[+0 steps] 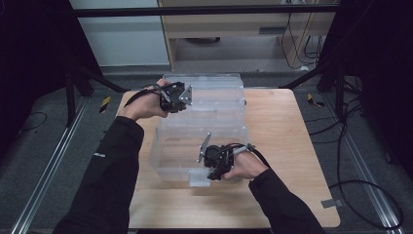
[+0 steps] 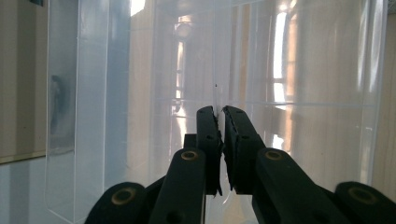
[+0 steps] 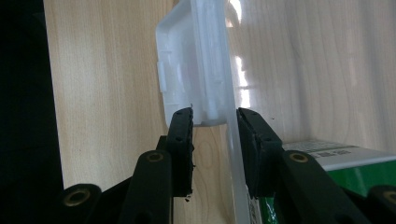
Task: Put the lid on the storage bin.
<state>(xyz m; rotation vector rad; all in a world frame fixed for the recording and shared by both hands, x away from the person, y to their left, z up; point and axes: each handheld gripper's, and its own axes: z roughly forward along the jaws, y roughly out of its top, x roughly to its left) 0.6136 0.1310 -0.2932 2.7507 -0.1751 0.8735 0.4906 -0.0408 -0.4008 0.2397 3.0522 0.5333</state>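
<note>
Because the clear plastic box [image 1: 199, 141] lying open at mid-table is light, slick and flexible, it is pinched by the left gripper [image 1: 176, 97] on its lid edge and by the right gripper [image 1: 214, 168] at its front latch [image 3: 187, 70].

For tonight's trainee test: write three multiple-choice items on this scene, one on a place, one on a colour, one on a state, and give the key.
1. The left claw grips:
A. the far half of the clear box
B. the table's near edge
C. a loose cable

2. The pack beside the right claw is:
A. red
B. green
C. blue

3. The right claw is:
A. wide open over bare wood
B. shut on a cable
C. shut on the white latch

Key:
1 A, the high view shows it at that half's left side.
2 B, its green side shows in the right gripper view.
3 C, both pads press the latch between them.
</note>
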